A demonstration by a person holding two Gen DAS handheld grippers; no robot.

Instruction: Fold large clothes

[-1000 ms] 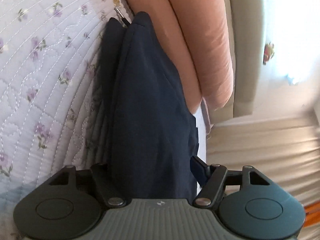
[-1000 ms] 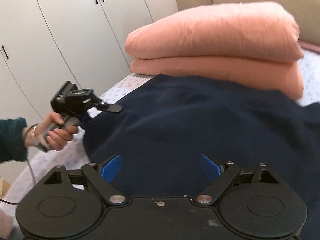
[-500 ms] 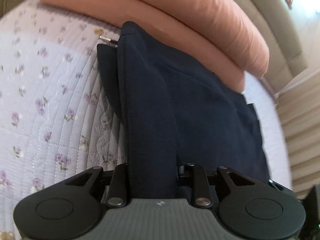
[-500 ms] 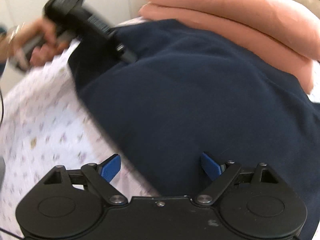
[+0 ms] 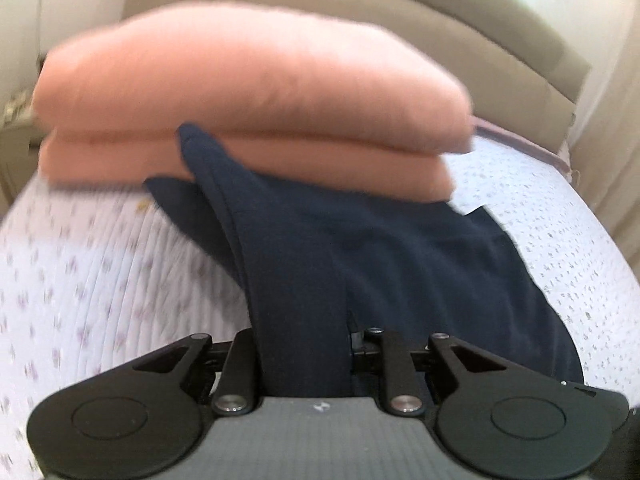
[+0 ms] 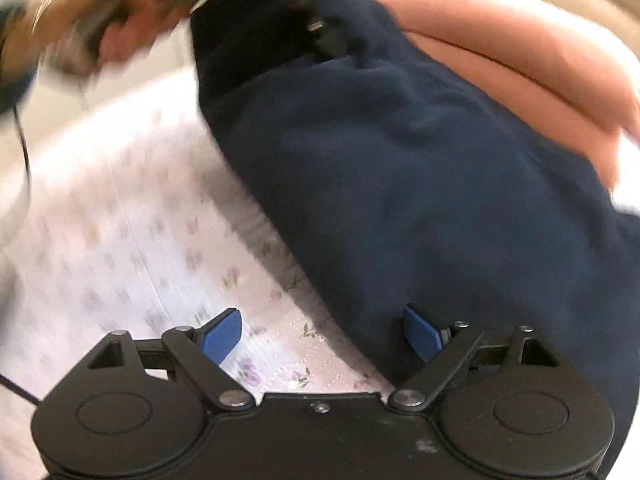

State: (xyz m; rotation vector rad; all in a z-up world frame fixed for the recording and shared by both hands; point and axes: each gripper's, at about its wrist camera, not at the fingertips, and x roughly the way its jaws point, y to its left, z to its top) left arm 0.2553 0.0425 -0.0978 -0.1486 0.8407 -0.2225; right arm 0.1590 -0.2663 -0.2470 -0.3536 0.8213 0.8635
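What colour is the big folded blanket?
The folded blanket is peachy pink, clearest in the left wrist view.

bare quilt [image 6: 132,240] leftward, peach bedding stack [image 5: 248,92] blocking behind (headboard beyond)

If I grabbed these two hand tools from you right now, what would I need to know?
Left gripper: its jaws have just been closing and now pinch a gathered edge of the navy garment, lifted off the floral quilt.
Right gripper: open, holding nothing, at the garment's near edge.
Garment's far side lies against the peach stack.
Done: one edge picked up.
Left: the folding itself.
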